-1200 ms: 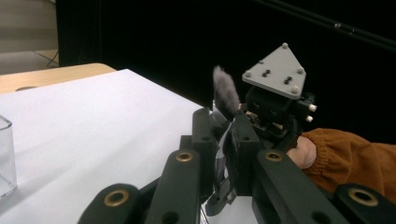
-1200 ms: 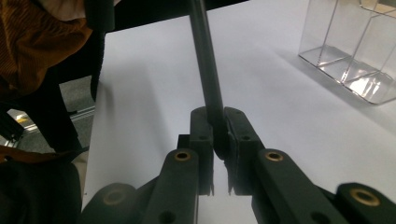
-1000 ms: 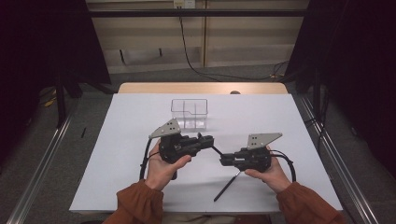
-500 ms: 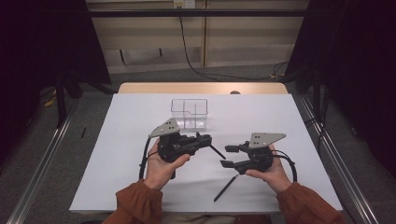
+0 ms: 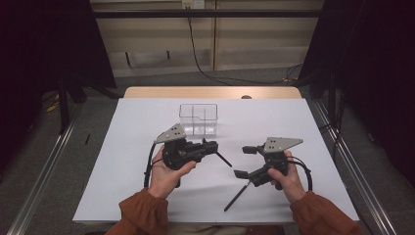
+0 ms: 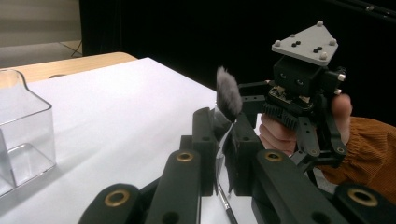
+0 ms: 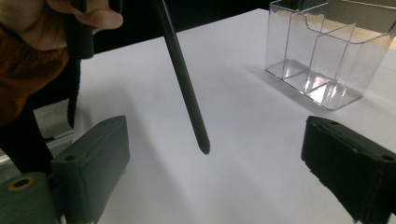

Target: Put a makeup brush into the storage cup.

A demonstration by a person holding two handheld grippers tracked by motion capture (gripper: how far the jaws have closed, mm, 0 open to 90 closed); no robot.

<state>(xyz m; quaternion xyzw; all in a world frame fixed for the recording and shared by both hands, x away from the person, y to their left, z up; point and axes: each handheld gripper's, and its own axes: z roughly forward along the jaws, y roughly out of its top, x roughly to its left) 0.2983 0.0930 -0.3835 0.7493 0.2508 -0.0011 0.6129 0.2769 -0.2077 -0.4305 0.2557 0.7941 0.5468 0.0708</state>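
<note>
- The left gripper [image 5: 211,147] had its jaws closed on a makeup brush [image 6: 228,99], but the grip point sat buried between the black jaws in the left gripper view, and most of the handle was cut off there.
- The brush's grey bristle head stood above the jaw tips; in the high view its thin dark handle [image 5: 224,159] stuck out past the gripper, above the white table cover [image 5: 122,127].
- In the right gripper view the handle tip [image 7: 202,147] hung clear of the cover, its upper end cut off by the frame.
- A second slim dark stick [image 5: 237,197] lay on the cover near the right hand [image 5: 288,178]; its kind was too small to tell.
- The right gripper [image 5: 244,161] had its jaws spread wide, holding nothing, pointed toward the left one.
- A clear divided box [image 5: 198,119] stood beyond both grippers, apart from them.
</note>
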